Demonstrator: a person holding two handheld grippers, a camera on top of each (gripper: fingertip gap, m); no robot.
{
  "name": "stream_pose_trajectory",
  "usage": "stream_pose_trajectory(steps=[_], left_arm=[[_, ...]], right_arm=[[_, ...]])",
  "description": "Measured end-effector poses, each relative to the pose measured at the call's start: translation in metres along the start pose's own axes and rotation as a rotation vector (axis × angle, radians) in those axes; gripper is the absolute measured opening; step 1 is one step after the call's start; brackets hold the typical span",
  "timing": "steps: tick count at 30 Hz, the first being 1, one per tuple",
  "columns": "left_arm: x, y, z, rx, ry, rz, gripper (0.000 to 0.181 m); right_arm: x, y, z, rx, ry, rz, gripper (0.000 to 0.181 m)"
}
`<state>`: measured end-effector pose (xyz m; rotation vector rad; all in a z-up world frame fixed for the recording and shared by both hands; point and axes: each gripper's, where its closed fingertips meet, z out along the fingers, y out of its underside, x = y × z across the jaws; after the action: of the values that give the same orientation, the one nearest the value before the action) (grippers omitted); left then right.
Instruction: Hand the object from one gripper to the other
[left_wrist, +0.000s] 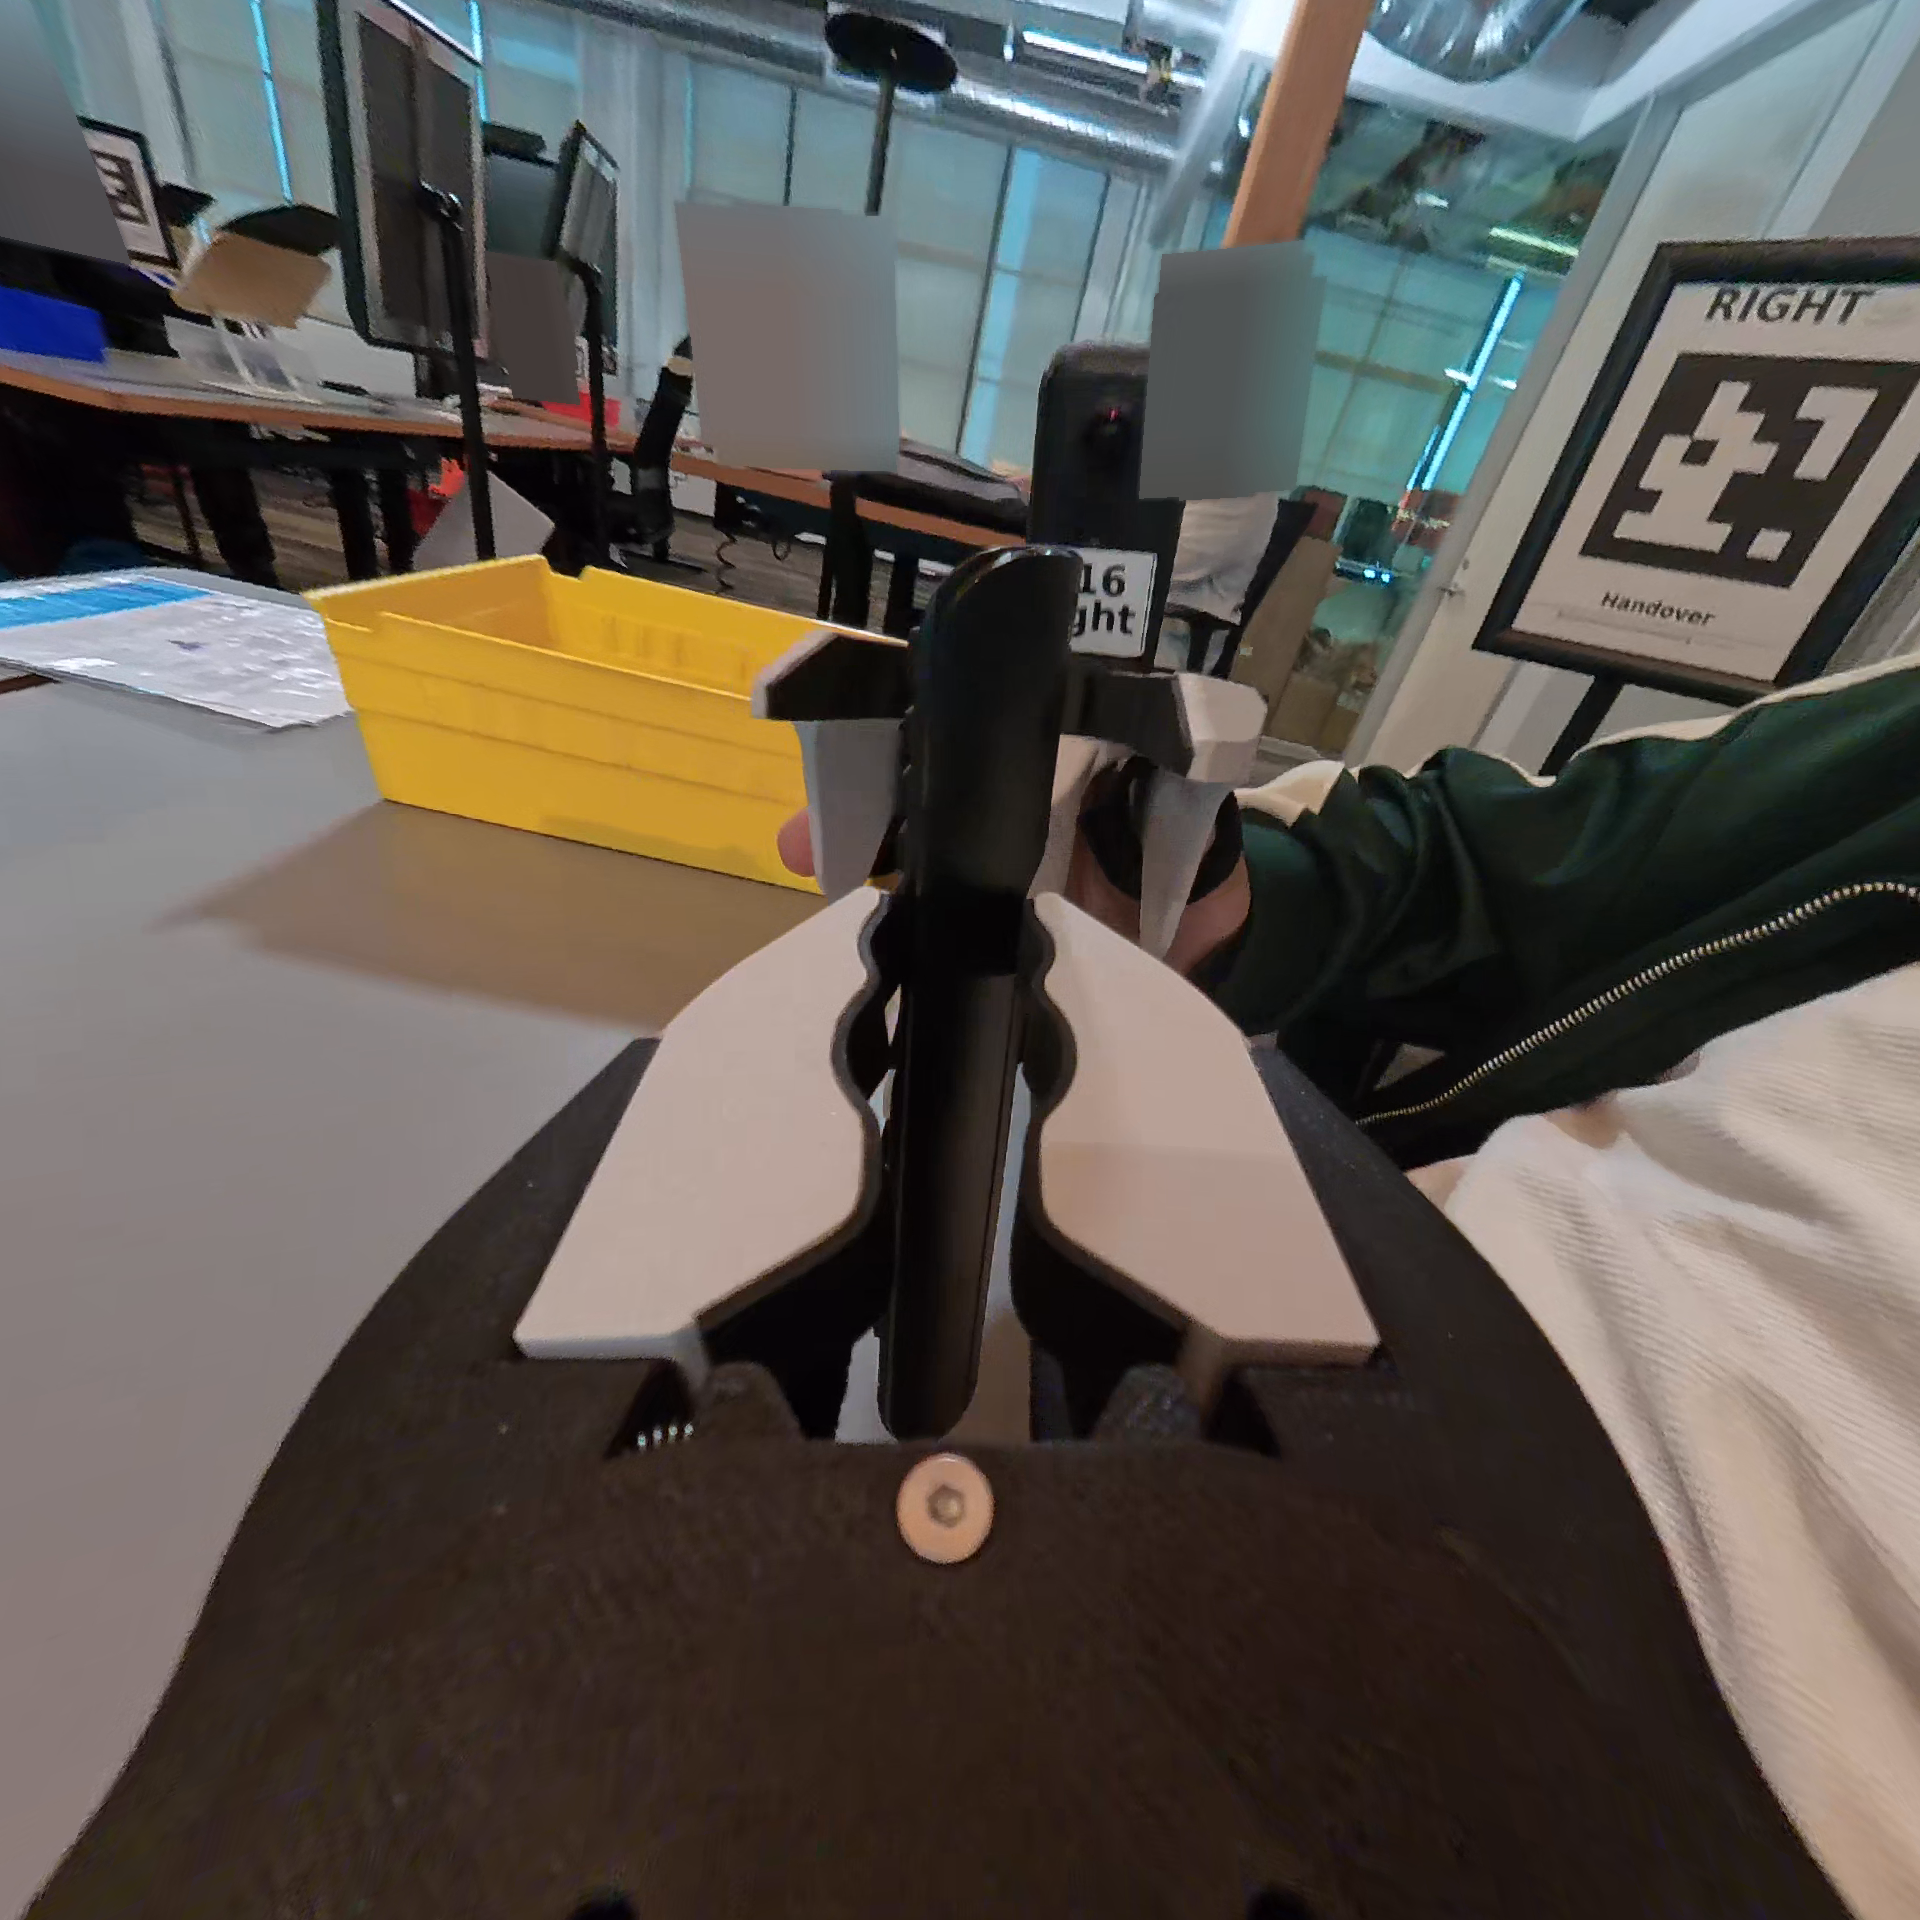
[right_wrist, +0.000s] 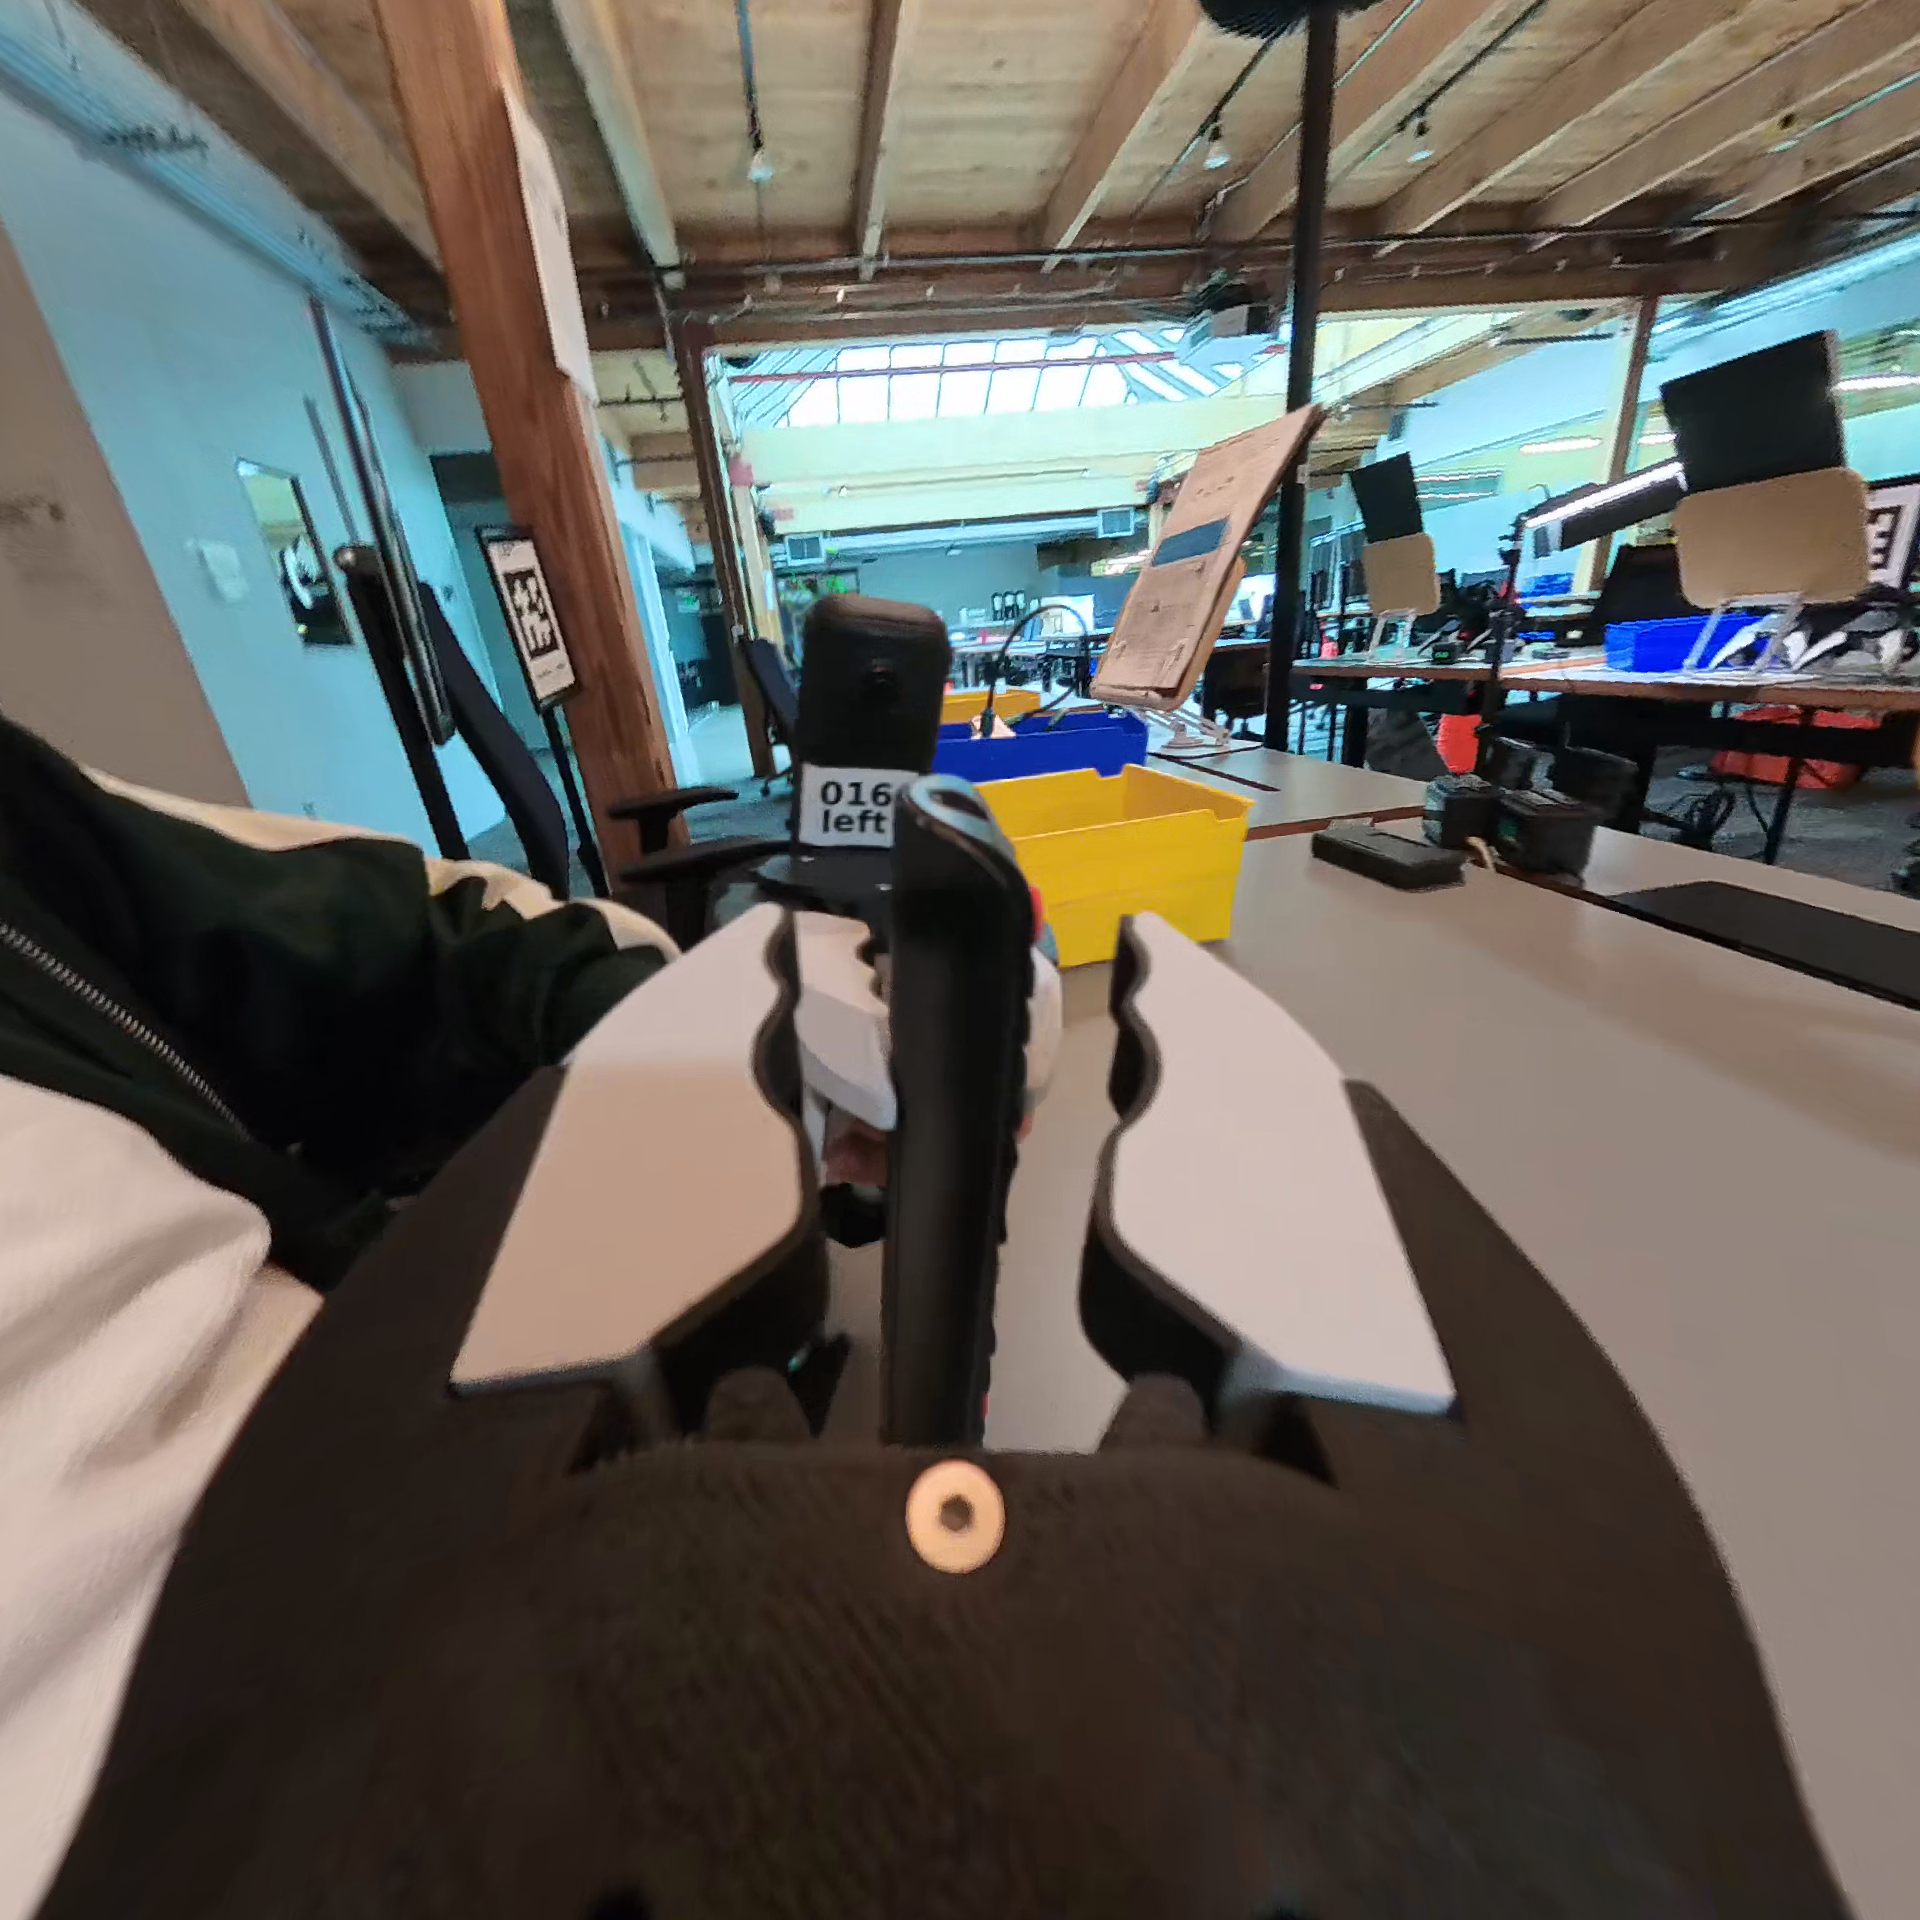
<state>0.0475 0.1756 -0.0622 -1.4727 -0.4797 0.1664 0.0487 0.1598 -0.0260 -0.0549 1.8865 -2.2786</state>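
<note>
Object: a long, slim black remote control (left_wrist: 961, 997), edge-on to both cameras, with buttons showing along one side in the right wrist view (right_wrist: 951, 1101).
Object's place: held in the air above the grey table (left_wrist: 260, 1039), running down the gap between the left gripper's fingers and on into the gap of the right gripper.
Long axis: it lies along the left gripper's fingers, one end back near the gripper's base, the other end reaching past the fingertips toward the right gripper; in the right wrist view it likewise runs from the base outward, past the tips.
Left gripper (left_wrist: 956, 935): its white fingers (left_wrist: 727, 1143) are pressed in on the remote's two flat sides near their tips, pinching it.
Right gripper (right_wrist: 951, 956): its jaws stand spread, with a clear gap on each side of the remote; neither finger (right_wrist: 1226, 1174) touches it.
Grippers to each other: they face one another, tips overlapping along the remote, the left gripper's tips just beyond the right one's.
Beyond the jaws: a yellow bin (left_wrist: 582, 696) sits on the table behind the right gripper; a dark green sleeve (left_wrist: 1558, 904) comes in beside it.
</note>
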Motion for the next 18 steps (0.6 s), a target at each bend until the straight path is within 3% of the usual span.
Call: stream_pose_trajectory(steps=[5, 14, 18], left_arm=[[0.007, 0.008, 0.006, -0.026, 0.016, 0.022, 0.02], [0.011, 0.004, 0.006, 0.011, 0.03, 0.06, 0.022], [0.009, -0.001, 0.001, 0.034, 0.019, 0.107, 0.03]], right_arm=[[-0.005, 0.004, 0.001, -0.041, 0.023, -0.086, 0.027], [-0.007, 0.0, 0.0, -0.044, 0.01, -0.082, 0.025], [-0.001, -0.01, -0.007, -0.027, 0.029, -0.064, 0.025]])
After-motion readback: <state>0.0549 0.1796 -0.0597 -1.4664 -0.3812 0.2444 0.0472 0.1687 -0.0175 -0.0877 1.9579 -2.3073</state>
